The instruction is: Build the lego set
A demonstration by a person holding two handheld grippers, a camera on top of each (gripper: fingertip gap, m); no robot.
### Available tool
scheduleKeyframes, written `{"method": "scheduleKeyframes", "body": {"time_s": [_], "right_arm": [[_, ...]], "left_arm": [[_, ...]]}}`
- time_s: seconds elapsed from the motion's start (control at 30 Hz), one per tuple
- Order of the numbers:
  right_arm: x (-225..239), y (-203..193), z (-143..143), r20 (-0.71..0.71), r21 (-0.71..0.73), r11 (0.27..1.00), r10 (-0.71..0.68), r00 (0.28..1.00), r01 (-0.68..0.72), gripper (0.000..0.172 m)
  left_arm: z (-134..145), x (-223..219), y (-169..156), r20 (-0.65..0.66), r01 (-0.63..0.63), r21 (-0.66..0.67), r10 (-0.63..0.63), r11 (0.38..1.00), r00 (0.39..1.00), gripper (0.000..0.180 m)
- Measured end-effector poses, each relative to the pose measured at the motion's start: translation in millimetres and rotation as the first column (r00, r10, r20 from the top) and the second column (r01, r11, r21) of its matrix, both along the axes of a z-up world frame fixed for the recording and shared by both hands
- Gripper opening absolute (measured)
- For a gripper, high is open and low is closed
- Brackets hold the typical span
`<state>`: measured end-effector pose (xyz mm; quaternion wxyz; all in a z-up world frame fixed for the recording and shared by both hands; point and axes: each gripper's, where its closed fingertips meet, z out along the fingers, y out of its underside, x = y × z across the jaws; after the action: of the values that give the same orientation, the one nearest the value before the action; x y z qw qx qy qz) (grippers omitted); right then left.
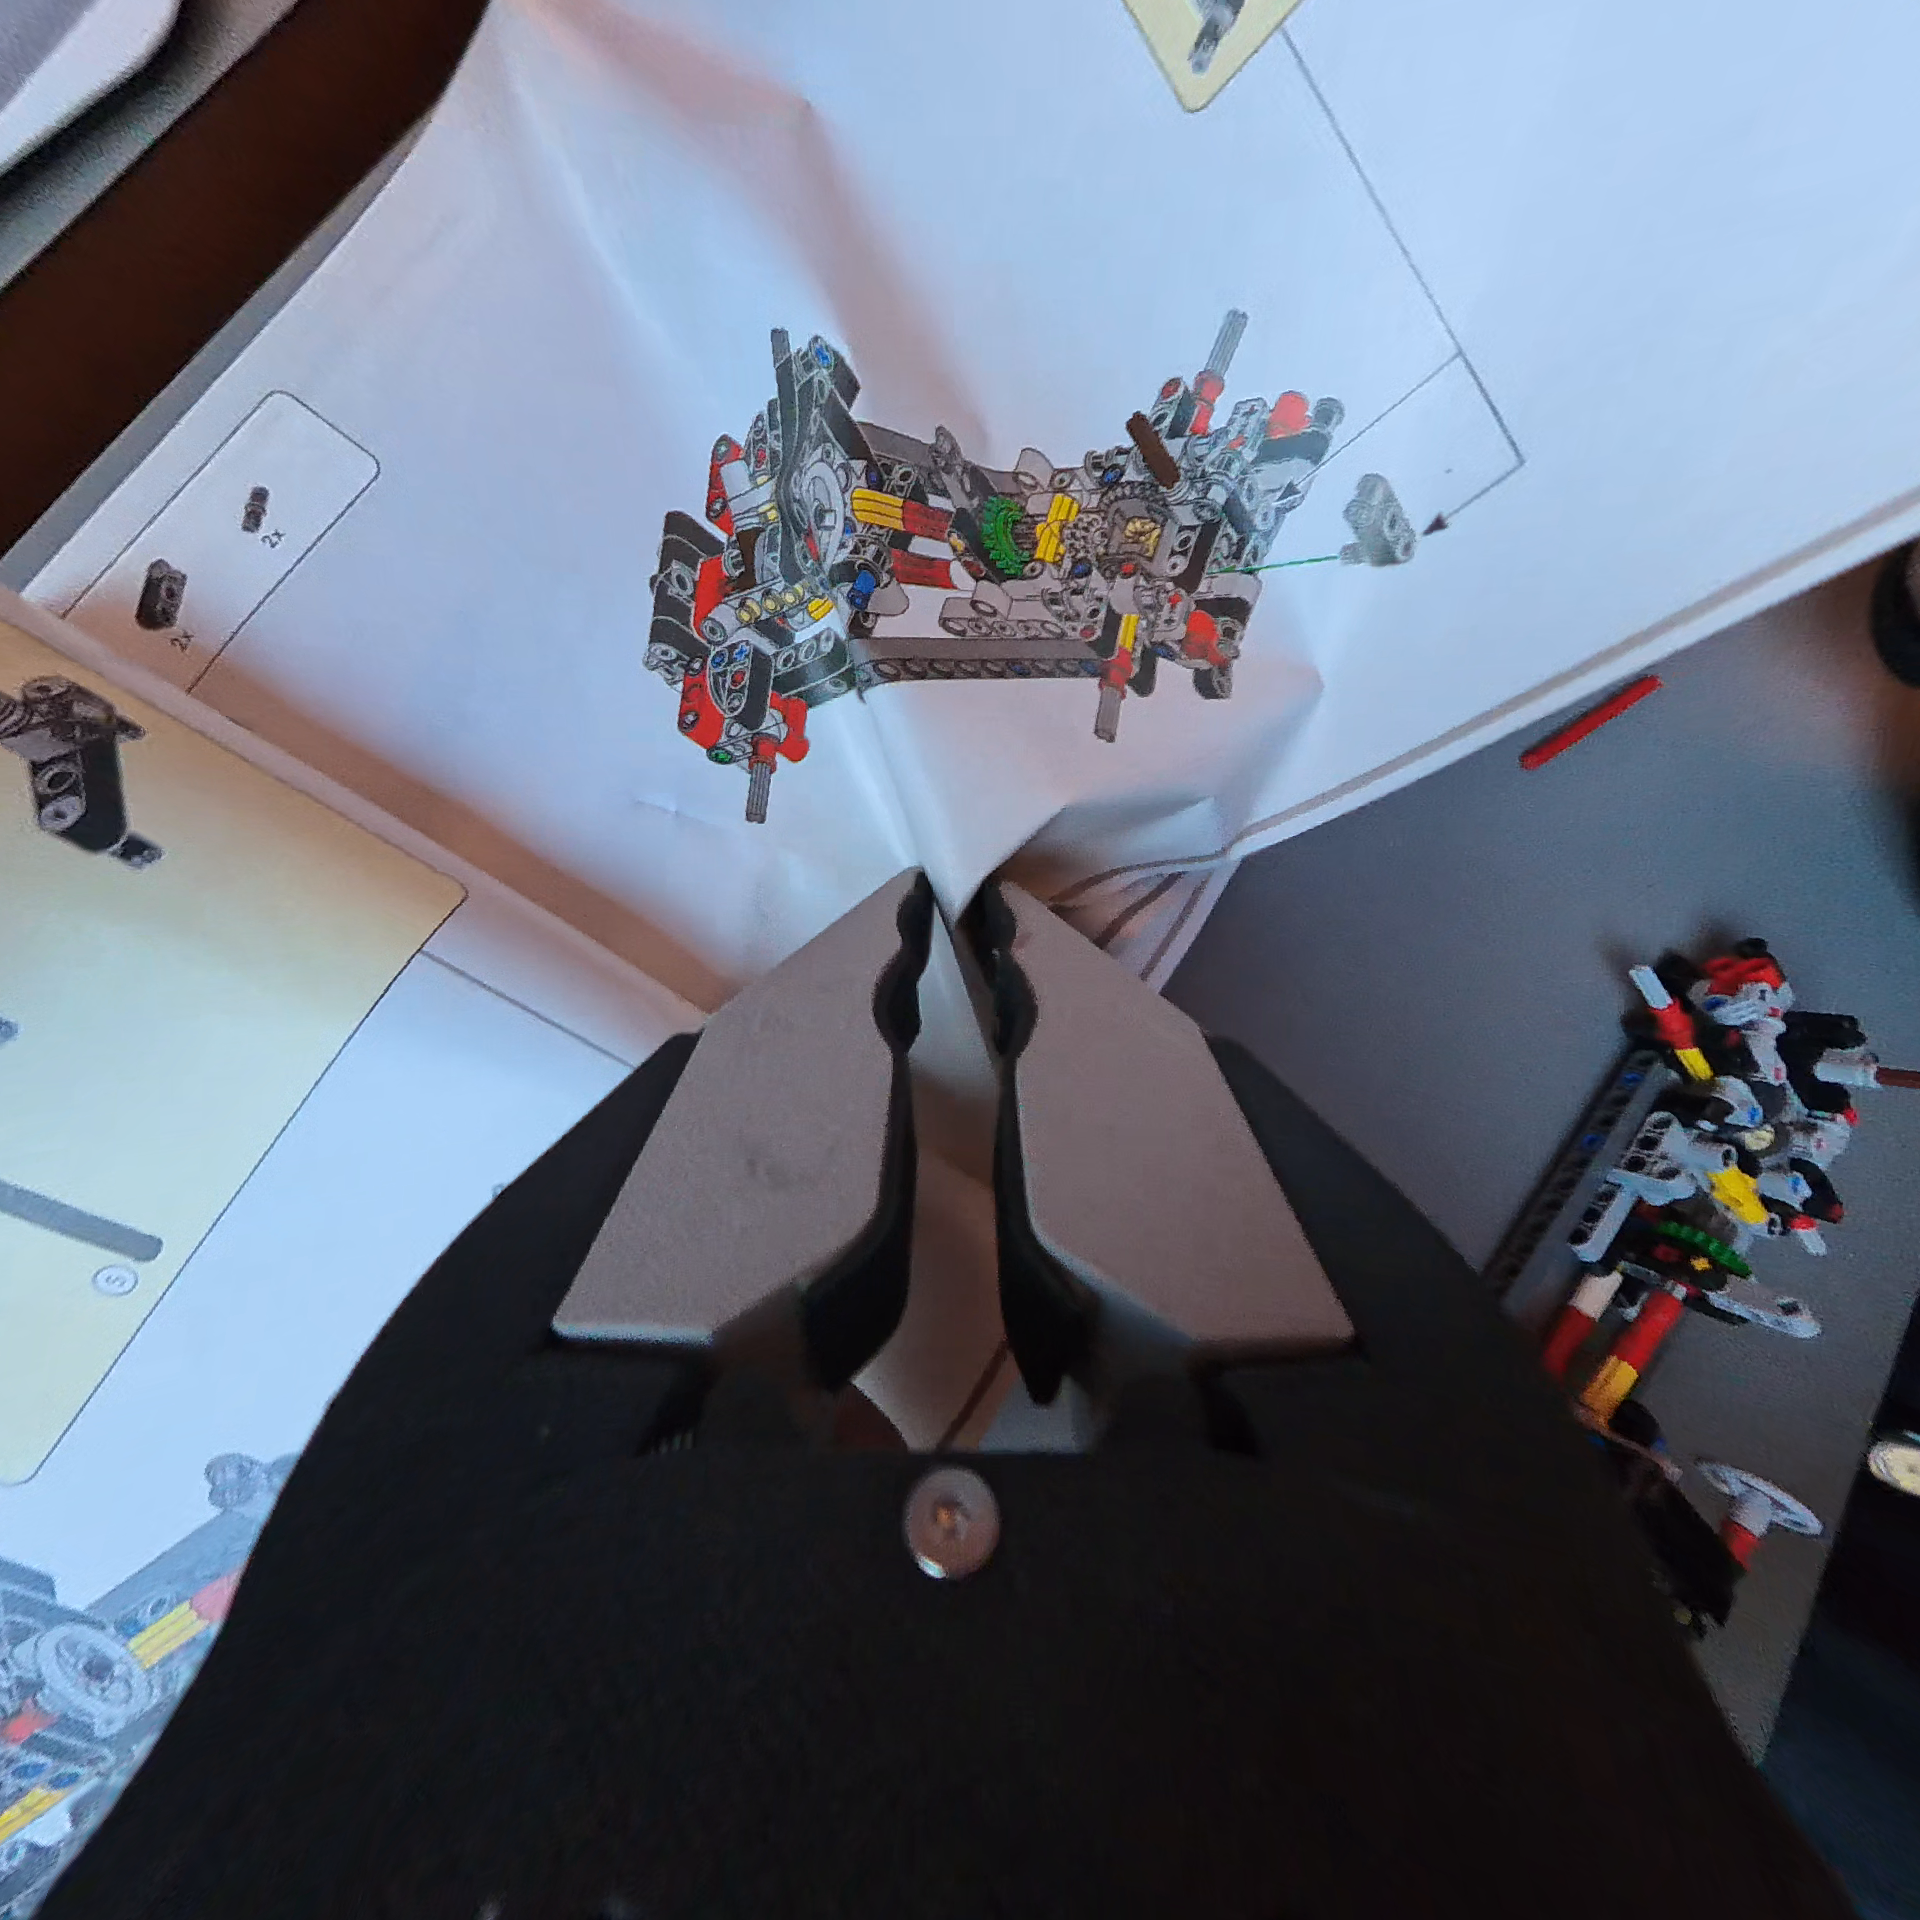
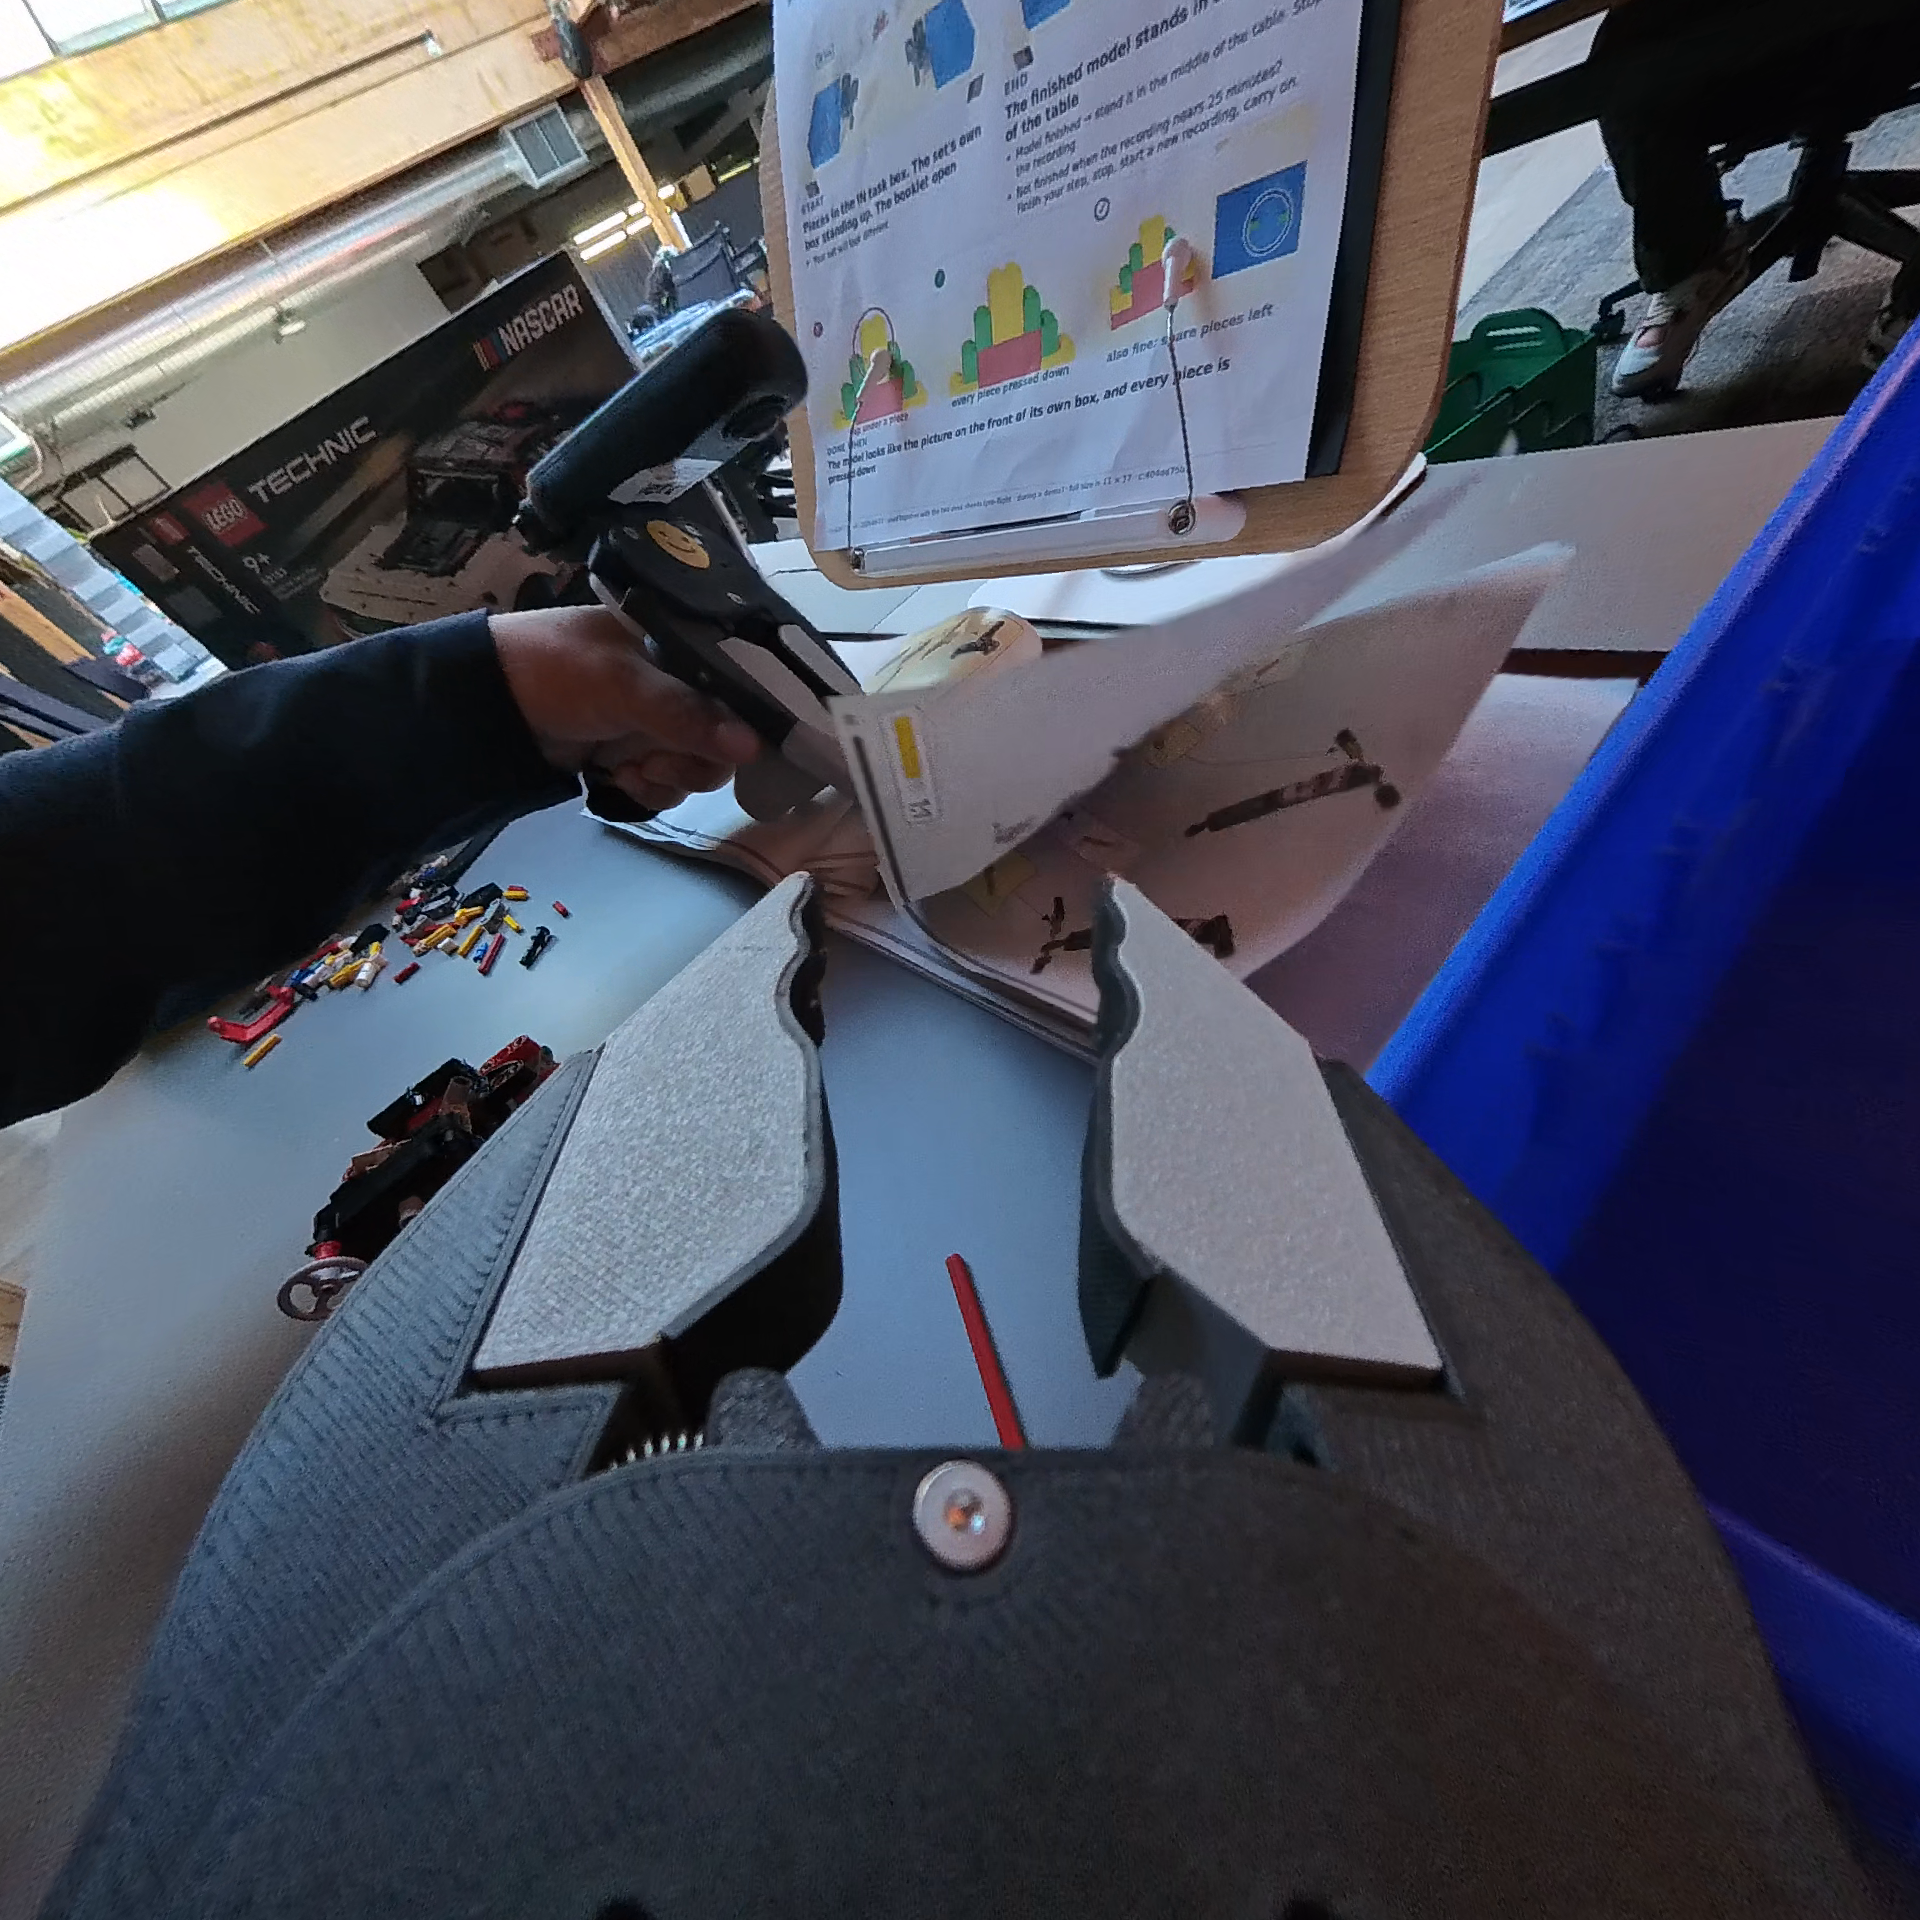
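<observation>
One page of the open booklet was pinched at its near corner by the left tongs, pads pressed on paper, lifted off the stack. Right tongs sat apart, holding nothing, just short of booklet's near edge, red axle on worktop beneath. Blue bin stood right; contents hidden.

Black ribbed gripper body, grey wavy-edged fingers, silver screw, dark sleeve.
</observation>
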<state>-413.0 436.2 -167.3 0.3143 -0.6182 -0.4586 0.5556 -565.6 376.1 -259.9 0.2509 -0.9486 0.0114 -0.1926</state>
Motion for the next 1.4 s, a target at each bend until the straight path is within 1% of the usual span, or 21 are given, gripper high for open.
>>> {"method": "scheduleKeyframes", "body": {"time_s": [0.07,0.17,0.3,0.47,0.63,0.83,0.93,1.0,1.07,1.13,1.2,1.23,1.27,1.33,1.4], "right_arm": [[1,2,0,0.001,0.000,1.000,-0.003,1.000,0.003,0.050],[3,7,3,-0.009,-0.001,1.000,-0.018,1.000,0.018,0.049],[9,15,6,-0.025,-0.008,0.999,-0.042,0.999,0.042,0.049],[12,19,10,-0.049,-0.024,0.999,-0.044,0.998,0.043,0.042],[13,20,12,-0.057,-0.008,0.999,-0.051,0.997,0.051,0.043],[13,21,10,-0.031,0.058,0.996,-0.061,0.998,0.063,0.040],[10,21,10,-0.032,0.099,0.991,-0.088,0.996,0.091,0.042],[-5,12,2,0.000,0.086,0.994,-0.061,0.998,0.061,0.041],[-30,-8,-9,0.073,0.048,0.998,0.026,0.997,-0.029,0.040],[-63,-27,-16,0.142,0.061,0.993,0.088,0.986,-0.097,0.032],[-101,-52,-19,0.217,0.075,0.982,0.155,0.964,-0.175,0.033],[-121,-67,-23,0.262,0.077,0.972,0.194,0.945,-0.220,0.033],[-142,-81,-29,0.302,0.072,0.962,0.230,0.925,-0.263,0.031],[-179,-107,-47,0.381,0.050,0.942,0.289,0.878,-0.331,0.027],[-207,-130,-71,0.470,0.033,0.921,0.328,0.820,-0.387,0.022]], "left_arm": [[3,-1,-1,0.014,-0.010,0.011,0.010,1.000,1.000,0.005],[9,0,-3,0.027,-0.021,0.022,0.020,1.000,0.999,0.008],[10,0,-5,0.007,-0.023,0.036,0.022,0.999,1.000,0.006],[11,-2,-5,0.002,-0.036,0.056,0.035,0.998,0.999,0.004],[24,-7,-13,-0.005,-0.057,0.125,0.058,0.991,0.998,0.001],[38,-12,-36,0.055,-0.119,0.225,0.109,0.967,0.992,0.000],[42,-12,-46,0.148,-0.185,0.271,0.149,0.945,0.978,0.000],[43,-11,-54,0.209,-0.223,0.294,0.165,0.930,0.964,0.000],[44,-12,-61,0.246,-0.263,0.308,0.191,0.914,0.950,0.000],[44,-16,-69,0.273,-0.305,0.316,0.222,0.898,0.936,0.001],[49,-17,-78,0.314,-0.342,0.336,0.238,0.878,0.919,0.002],[55,-18,-83,0.347,-0.361,0.349,0.239,0.865,0.907,0.000],[62,-21,-90,0.381,-0.396,0.365,0.253,0.842,0.889,0.000],[83,-33,-111,0.428,-0.466,0.427,0.281,0.775,0.859,0.000],[101,-50,-141,0.411,-0.510,0.484,0.330,0.711,0.850,0.001]]}}
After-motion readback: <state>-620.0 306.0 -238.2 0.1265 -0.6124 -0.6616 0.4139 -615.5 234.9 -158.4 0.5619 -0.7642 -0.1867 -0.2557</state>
